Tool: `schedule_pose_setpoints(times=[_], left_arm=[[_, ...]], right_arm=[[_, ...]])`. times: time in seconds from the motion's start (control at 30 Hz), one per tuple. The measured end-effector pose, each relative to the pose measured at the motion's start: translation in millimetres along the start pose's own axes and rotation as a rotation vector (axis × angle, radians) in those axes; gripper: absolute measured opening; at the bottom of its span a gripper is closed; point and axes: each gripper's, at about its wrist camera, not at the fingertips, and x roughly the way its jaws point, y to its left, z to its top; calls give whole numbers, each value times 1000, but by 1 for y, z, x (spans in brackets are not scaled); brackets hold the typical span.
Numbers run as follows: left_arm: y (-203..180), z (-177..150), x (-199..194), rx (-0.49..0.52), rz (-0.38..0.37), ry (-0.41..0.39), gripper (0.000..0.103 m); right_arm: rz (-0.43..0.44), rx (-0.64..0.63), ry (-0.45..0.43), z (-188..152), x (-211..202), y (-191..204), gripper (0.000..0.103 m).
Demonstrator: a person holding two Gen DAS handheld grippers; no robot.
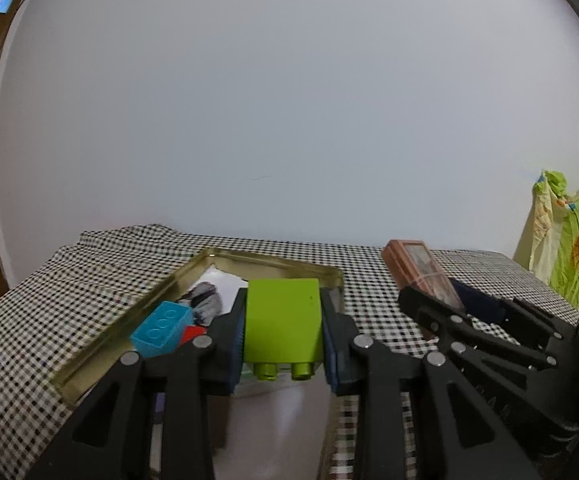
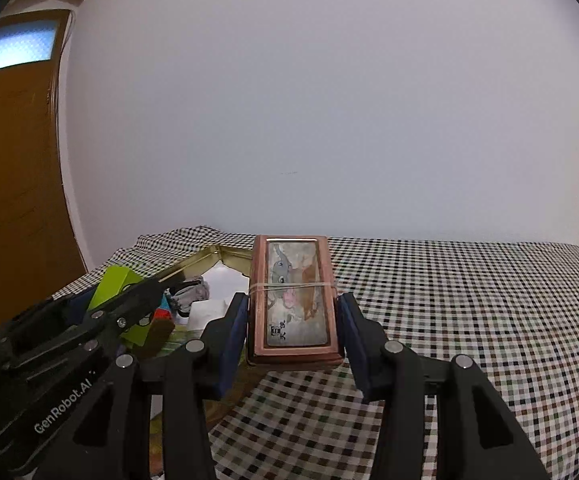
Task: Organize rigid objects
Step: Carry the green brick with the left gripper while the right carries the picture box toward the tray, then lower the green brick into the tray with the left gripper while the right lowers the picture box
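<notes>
Green block [image 1: 283,320] sits clamped between the left gripper's [image 1: 283,350] pads, studs toward the camera, above a gold tin [image 1: 89,354] holding a blue brick [image 1: 160,328]. The right gripper [image 2: 295,334] grips a brown box [image 2: 293,300] with a rubber band around it, over the checked cloth [image 2: 469,300]. Behind is a bare white wall [image 2: 309,100], with a wooden door [image 2: 13,168] at left.

A checked cloth [image 2: 469,300] covers the surface below a plain pale wall [image 2: 329,100], a brown door [image 2: 13,200] stands left, and a green-and-yellow printed bag [image 1: 561,248] hangs right.
</notes>
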Motion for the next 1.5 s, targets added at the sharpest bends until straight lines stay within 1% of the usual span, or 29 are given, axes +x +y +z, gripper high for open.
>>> schedule_pose_setpoints(times=[0.1, 0.13, 0.23, 0.33, 0.47, 0.53, 0.63, 0.67, 0.8, 0.97, 1.23, 1.27, 1.43, 1.47, 1.5], left_arm=[[12, 4, -3, -9, 34, 4, 31], [16, 5, -4, -12, 42, 10, 31], [31, 9, -3, -25, 71, 26, 31], [46, 12, 1, -40, 96, 50, 31], [55, 14, 12, -43, 120, 93, 31], [60, 15, 19, -50, 114, 127, 31], [69, 16, 30, -70, 92, 183, 31], [69, 17, 32, -75, 90, 192, 31], [76, 15, 41, -82, 98, 227, 31], [84, 15, 47, -82, 110, 249, 31], [95, 16, 53, -88, 98, 299, 31], [98, 15, 55, -90, 98, 303, 31], [99, 12, 58, -89, 98, 315, 31], [98, 12, 59, -89, 100, 319, 31], [98, 11, 60, -89, 100, 322, 31]], right_arm=[[17, -15, 8, 6, 4, 4, 49], [21, -16, 10, 7, -1, -3, 48], [35, -26, 15, 12, 1, -3, 48], [55, -25, 27, 16, 8, -1, 48], [76, -30, 49, 22, 15, -4, 48], [89, -37, 65, 25, 20, 8, 48], [104, -45, 83, 28, 27, 8, 48], [112, -52, 90, 31, 31, 21, 48], [139, -68, 109, 35, 33, 31, 48], [175, -80, 148, 34, 36, 42, 48], [169, -126, 219, 27, 47, 62, 49], [165, -130, 230, 30, 49, 62, 49], [162, -146, 267, 22, 48, 67, 49], [160, -151, 276, 20, 51, 68, 49], [159, -156, 282, 21, 62, 75, 49]])
